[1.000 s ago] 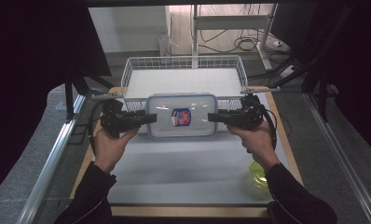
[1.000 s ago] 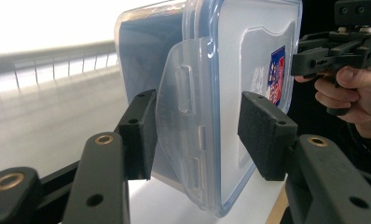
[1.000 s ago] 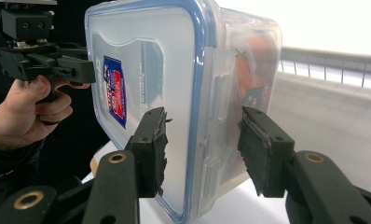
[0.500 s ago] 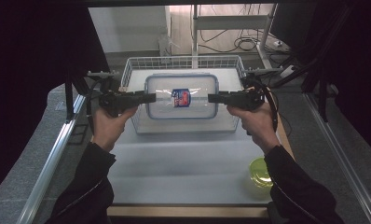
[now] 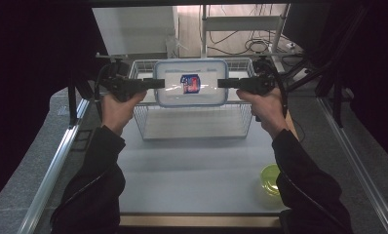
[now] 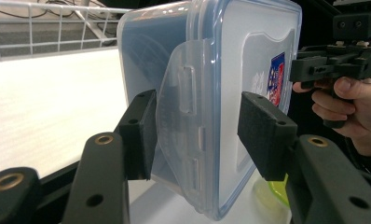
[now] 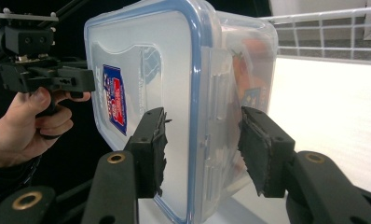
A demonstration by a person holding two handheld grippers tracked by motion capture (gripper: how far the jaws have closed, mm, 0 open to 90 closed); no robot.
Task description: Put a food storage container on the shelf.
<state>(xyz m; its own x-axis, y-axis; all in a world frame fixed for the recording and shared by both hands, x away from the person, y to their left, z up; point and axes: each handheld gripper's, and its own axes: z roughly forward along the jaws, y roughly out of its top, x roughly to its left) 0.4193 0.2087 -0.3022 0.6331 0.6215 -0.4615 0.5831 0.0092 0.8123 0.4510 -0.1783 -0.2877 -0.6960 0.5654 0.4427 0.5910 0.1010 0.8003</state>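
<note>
Right now I have the clear lidded container (image 5: 191, 89) raised over the wire basket (image 5: 192, 124) at the far side of the table, one gripper on each short end so it hangs level between them. My left gripper (image 5: 150, 84) grasps the left end, jaws on either side of the latch flap (image 6: 186, 135). My right gripper (image 5: 227, 83) pinches the right end likewise. A green bowl (image 5: 270, 178) sits near right, well apart.

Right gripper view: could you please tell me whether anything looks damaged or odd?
Yes: the pad on one jaw of the right gripper looks ragged and torn along its edge, beside the container.
</note>
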